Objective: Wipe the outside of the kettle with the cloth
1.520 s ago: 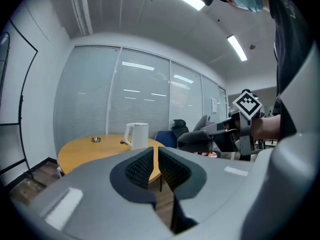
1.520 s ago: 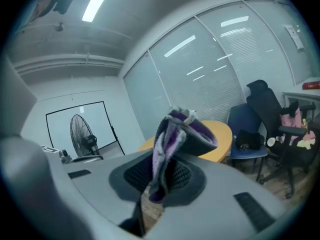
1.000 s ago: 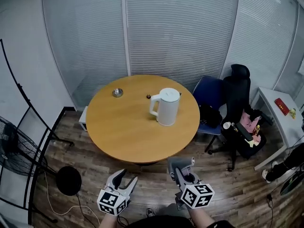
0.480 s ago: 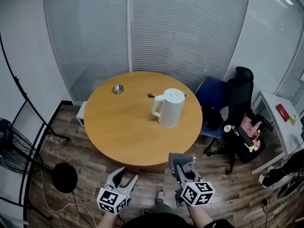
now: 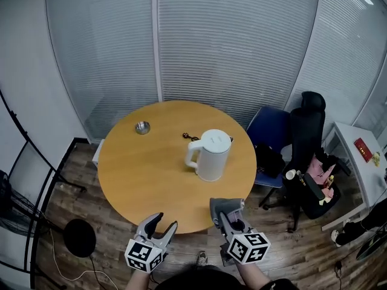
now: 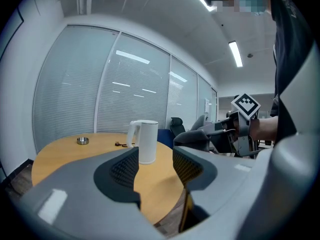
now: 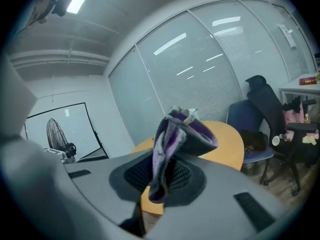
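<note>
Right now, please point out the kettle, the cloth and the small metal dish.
kettle [image 5: 213,159], head view, on the white body.
cloth [image 7: 170,144], right gripper view, on its grey and purple fold.
metal dish [image 5: 142,127], head view, on its middle.

Office, round meeting table [image 5: 142,171], swivel chair [image 5: 304,125], blinds [image 5: 230,53]

I see a round wooden table [image 5: 145,174] with a bare tan top. A white kettle [image 5: 208,156] stands upright on it, right of the middle in my head view, lid on, handle turned to the left. A small metal dish [image 5: 142,127] sits toward the far left edge, well apart from the kettle. Between them, nearer the kettle and just behind it, lies a small dark object [image 5: 190,136], too small for me to tell what it is.
</note>
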`<control>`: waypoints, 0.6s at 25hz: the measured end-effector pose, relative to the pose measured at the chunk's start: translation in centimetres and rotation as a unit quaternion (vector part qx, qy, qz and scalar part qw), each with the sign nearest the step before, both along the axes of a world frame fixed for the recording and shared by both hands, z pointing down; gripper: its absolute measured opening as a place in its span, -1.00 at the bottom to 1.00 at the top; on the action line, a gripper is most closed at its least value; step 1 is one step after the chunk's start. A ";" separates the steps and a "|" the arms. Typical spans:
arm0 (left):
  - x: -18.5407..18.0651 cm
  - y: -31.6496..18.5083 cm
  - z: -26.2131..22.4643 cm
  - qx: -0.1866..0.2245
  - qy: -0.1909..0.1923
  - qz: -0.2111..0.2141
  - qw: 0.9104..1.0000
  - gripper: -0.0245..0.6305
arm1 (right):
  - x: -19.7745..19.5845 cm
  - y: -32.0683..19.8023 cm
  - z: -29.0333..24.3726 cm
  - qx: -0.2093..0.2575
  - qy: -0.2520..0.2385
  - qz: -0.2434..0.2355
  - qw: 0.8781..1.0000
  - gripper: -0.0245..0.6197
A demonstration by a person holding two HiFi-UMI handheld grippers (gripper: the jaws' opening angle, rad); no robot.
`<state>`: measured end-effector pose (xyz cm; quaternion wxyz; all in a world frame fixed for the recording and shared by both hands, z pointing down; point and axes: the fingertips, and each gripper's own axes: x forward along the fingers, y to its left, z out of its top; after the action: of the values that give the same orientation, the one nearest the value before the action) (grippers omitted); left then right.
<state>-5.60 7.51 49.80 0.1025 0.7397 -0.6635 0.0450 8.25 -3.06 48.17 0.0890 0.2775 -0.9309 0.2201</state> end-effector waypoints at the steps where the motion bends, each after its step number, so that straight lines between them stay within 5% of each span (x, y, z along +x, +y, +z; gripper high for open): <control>1: -0.3 -1.0 0.0 0.002 0.000 -0.001 1.000 -0.32 | -0.4 -0.9 0.1 0.001 0.003 -0.004 1.000 -0.80; 15: -4.2 -10.6 0.1 -0.007 -0.009 0.005 1.000 -0.32 | -5.0 -8.1 1.0 -0.013 0.011 -0.021 1.000 -0.80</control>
<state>-9.83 -3.07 49.90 0.1012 0.7418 -0.6605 0.0567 3.25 -11.19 49.20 0.1074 0.2586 -0.9326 0.2275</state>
